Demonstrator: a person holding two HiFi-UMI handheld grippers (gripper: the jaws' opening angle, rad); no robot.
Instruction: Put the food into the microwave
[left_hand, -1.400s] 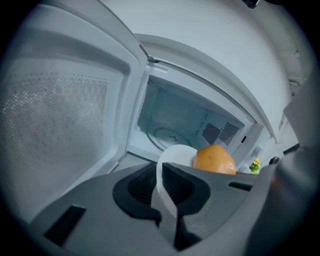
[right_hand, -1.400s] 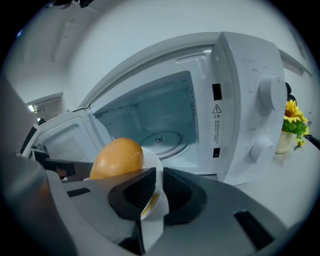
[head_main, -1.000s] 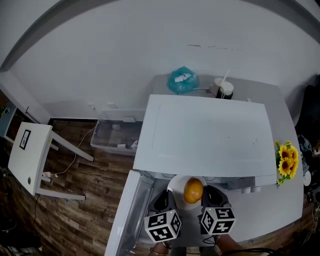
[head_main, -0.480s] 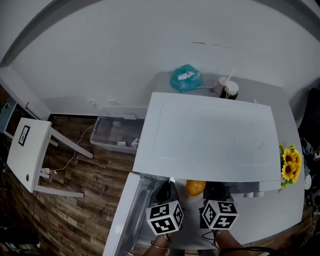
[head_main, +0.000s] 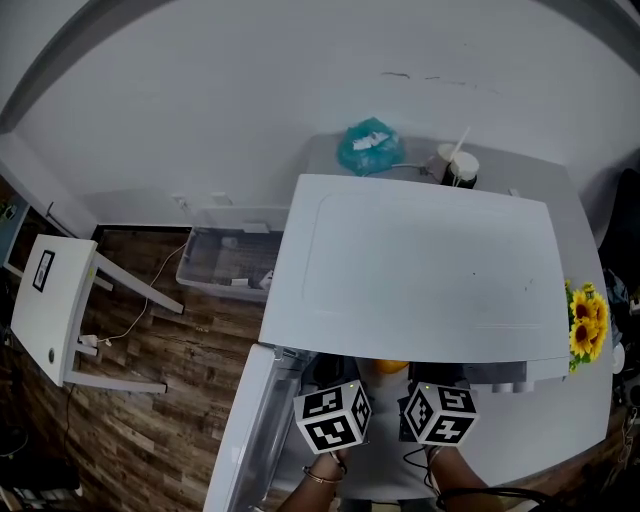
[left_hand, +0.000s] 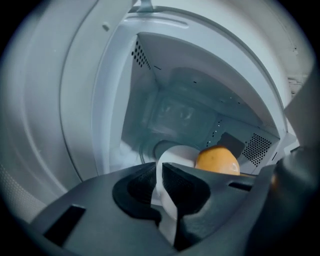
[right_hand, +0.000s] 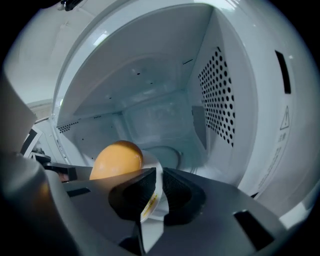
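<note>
A round orange food (left_hand: 216, 160) sits on a white plate (left_hand: 176, 154) that both grippers carry by its rim. My left gripper (left_hand: 161, 186) is shut on the plate's left edge. My right gripper (right_hand: 156, 194) is shut on the right edge, with the orange food (right_hand: 116, 159) just to its left. Both gripper views look into the open white microwave cavity (right_hand: 165, 115), with the plate at its mouth. From the head view the microwave's top (head_main: 420, 270) hides the jaws. Only a sliver of the orange food (head_main: 389, 366) and the two marker cubes (head_main: 333, 417) show below its front edge.
The microwave door (head_main: 248, 432) hangs open to the left. Behind the microwave lie a teal bag (head_main: 370, 147) and a cup with a straw (head_main: 455, 168). Sunflowers (head_main: 585, 322) stand at the right. A clear bin (head_main: 225, 265) and a white stool (head_main: 52, 308) are on the wooden floor.
Both grippers moved forward with the plate. The orange food, in full sight a second ago, has slid under the microwave's top edge into the cavity mouth.
</note>
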